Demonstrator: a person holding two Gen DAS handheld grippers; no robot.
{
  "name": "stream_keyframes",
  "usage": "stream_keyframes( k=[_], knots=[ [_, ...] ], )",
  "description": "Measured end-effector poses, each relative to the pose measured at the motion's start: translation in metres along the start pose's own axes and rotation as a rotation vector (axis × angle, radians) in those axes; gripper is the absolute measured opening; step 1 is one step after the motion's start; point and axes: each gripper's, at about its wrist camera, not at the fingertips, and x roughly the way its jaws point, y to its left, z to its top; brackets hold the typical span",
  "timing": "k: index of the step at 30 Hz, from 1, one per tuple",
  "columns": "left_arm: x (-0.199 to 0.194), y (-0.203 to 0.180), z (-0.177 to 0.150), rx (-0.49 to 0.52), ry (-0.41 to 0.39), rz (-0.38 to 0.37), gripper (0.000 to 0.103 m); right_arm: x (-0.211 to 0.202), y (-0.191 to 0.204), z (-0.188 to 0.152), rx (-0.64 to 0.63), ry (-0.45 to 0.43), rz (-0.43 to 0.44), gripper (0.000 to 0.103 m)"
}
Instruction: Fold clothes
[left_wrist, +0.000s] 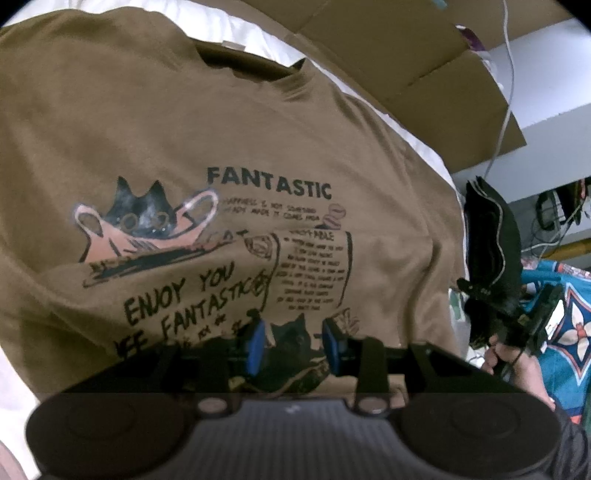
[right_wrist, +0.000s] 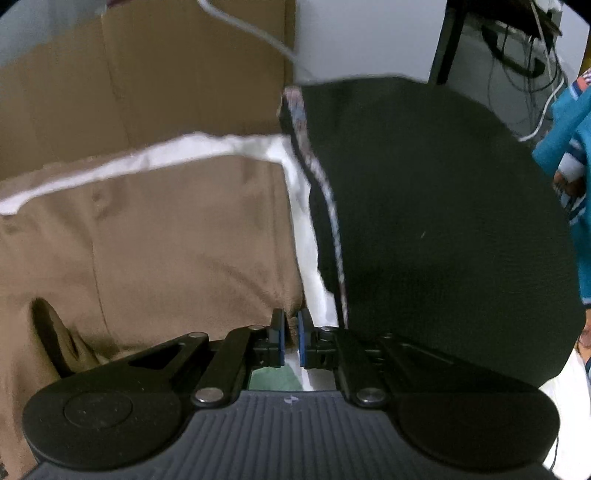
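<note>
Left wrist view: brown T-shirt (left_wrist: 229, 140) spread front-up over white bedding (left_wrist: 236, 26), collar toward the top of the picture, black print reading "FANTASTIC" with a cat drawing across the chest. Left gripper (left_wrist: 295, 341) low in the picture above the printed part of the shirt, blue pads (left_wrist: 256, 341) standing apart with printed cloth showing in the gap; whether the pads press on a raised fold or merely hover above the cloth cannot be told from here. Flattened cardboard (left_wrist: 424, 62) beyond the bedding at upper right. Black garment (left_wrist: 495, 236) at the right edge, hanging beside the shirt. Right gripper (left_wrist: 532, 314) seen there from outside, in a hand (left_wrist: 517, 365), with teal patterned fabric (left_wrist: 576, 332) behind.

Right wrist view: same brown T-shirt (right_wrist: 166, 236) filling the left half, plain side showing, its right edge running down beside a strip of white bedding (right_wrist: 303, 206). Right gripper (right_wrist: 291, 341) with blue pads (right_wrist: 281, 341) drawn nearly together, clamped on a small bunch of the shirt's brown edge. Black garment (right_wrist: 443, 221) covering the right half, a pale patterned trim along its left border, lying just beside the shirt with the white strip between them. Cardboard (right_wrist: 147, 74) upright behind the bed at upper left. Teal fabric (right_wrist: 569, 129) at the far right edge.
</note>
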Motion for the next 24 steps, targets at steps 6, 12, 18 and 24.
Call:
stream_keyframes(
  k=[6, 12, 18, 24],
  knots=[
    [-0.009, 0.010, 0.007, -0.006, -0.025, 0.011, 0.035, -0.010, 0.005, 0.001, -0.033, -0.008, -0.058, 0.014],
    [-0.030, 0.021, 0.021, -0.018, -0.093, 0.039, 0.035, -0.035, 0.004, 0.002, -0.069, -0.061, -0.009, 0.016],
    [-0.056, 0.039, 0.040, -0.022, -0.176, 0.105, 0.039, -0.044, 0.017, 0.021, -0.116, -0.103, 0.151, 0.016],
    [-0.080, 0.061, 0.063, -0.014, -0.248, 0.196, 0.040, -0.044, 0.036, 0.037, -0.128, -0.102, 0.321, 0.016]
  ],
)
